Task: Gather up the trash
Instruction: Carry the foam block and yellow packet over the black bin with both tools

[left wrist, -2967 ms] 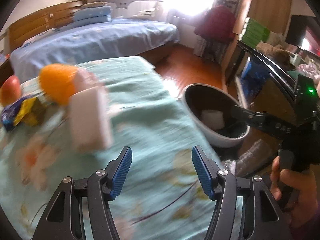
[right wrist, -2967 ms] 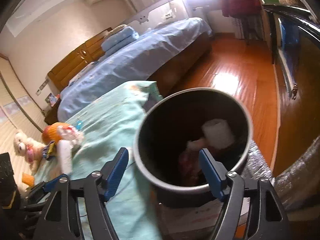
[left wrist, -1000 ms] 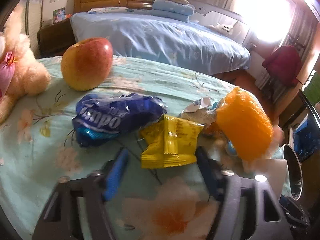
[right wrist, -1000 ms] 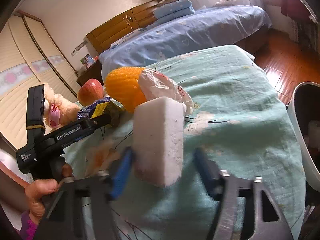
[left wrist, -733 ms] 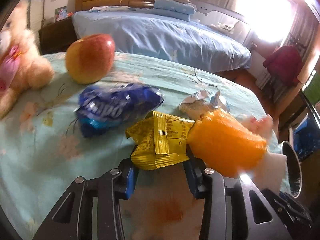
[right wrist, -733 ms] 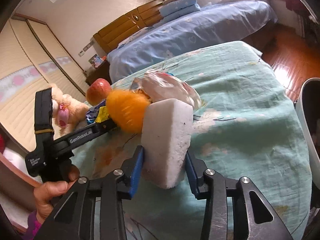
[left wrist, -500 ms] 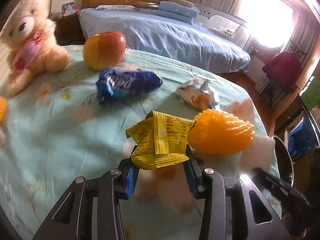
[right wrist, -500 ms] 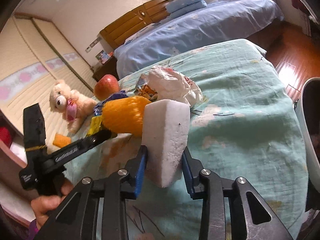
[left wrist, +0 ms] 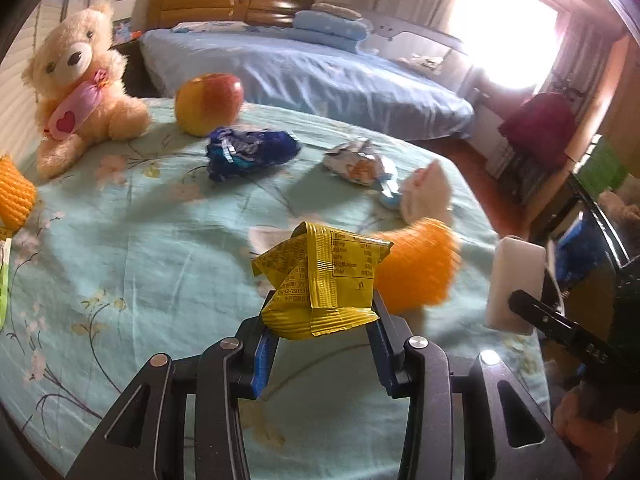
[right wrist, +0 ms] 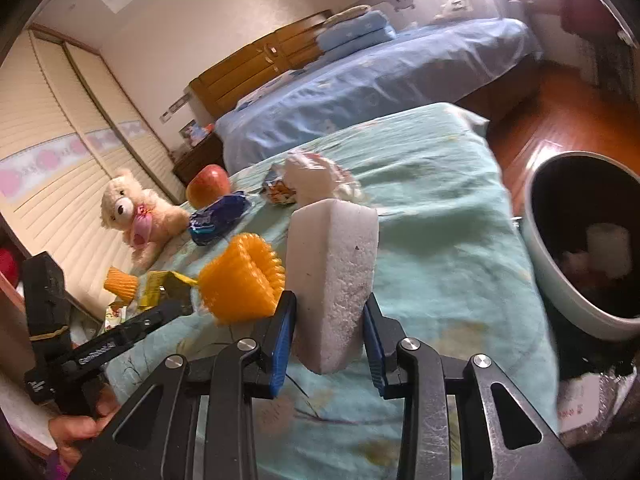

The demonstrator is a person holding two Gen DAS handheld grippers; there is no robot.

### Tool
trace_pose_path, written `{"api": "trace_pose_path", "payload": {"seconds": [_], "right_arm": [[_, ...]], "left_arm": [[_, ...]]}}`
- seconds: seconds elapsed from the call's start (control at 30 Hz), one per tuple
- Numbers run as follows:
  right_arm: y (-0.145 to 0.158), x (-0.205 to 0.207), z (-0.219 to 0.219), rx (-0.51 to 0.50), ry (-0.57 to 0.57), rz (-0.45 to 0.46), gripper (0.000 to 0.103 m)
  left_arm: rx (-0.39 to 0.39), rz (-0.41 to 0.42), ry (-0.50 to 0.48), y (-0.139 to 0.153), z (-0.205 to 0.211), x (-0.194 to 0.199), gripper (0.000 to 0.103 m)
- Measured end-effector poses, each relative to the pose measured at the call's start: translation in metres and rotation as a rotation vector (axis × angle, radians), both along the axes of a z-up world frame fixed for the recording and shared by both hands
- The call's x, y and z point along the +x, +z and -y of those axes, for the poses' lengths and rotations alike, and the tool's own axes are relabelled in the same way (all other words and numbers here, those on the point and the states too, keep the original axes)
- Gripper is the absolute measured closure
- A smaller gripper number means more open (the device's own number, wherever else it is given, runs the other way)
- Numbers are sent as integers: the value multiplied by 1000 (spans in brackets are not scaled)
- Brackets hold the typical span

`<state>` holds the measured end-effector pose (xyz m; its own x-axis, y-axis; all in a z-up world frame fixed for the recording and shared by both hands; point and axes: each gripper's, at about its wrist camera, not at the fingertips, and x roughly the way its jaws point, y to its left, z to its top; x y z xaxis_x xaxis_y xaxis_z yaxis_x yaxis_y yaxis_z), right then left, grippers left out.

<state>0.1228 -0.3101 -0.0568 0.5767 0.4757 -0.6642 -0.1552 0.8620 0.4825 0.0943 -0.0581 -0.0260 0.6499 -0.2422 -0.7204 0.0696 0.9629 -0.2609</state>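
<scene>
Left gripper (left wrist: 320,344): fingers pinched a crumpled yellow wrapper (left wrist: 320,280), lifted clear of the teal-clothed worktop (left wrist: 140,260). Right gripper (right wrist: 328,340): fingers clamped an upright white foam block (right wrist: 332,276). Only the right wrist view showed the bin (right wrist: 560,280), right of the fingers.

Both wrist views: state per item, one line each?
left gripper: shut on yellow wrapper
right gripper: shut on white foam block
bin: open, some trash inside
blue wrapper: lying on the bedspread
apple: whole, on bedspread
</scene>
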Motion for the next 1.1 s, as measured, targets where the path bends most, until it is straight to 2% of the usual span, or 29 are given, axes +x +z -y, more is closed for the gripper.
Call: {"api": "trace_pose_path", "payload": {"seconds": [0.2,0.4,0.77,1.1], "right_arm": [[4,-14,18,-20,-56,4,70],[5,-23,40,-36,-105,7,70],[6,-32,77,-58,-168,5,70],[0,-31,102,-66,-220,-9,70]], "left_arm": [[-18,30,-90,13,23,-16,63],[-16,20,-171,11,55,-19,63],[1,-13,-272,-4,113,0,63],[24,-23,-317,-14,147,24,63]]}}
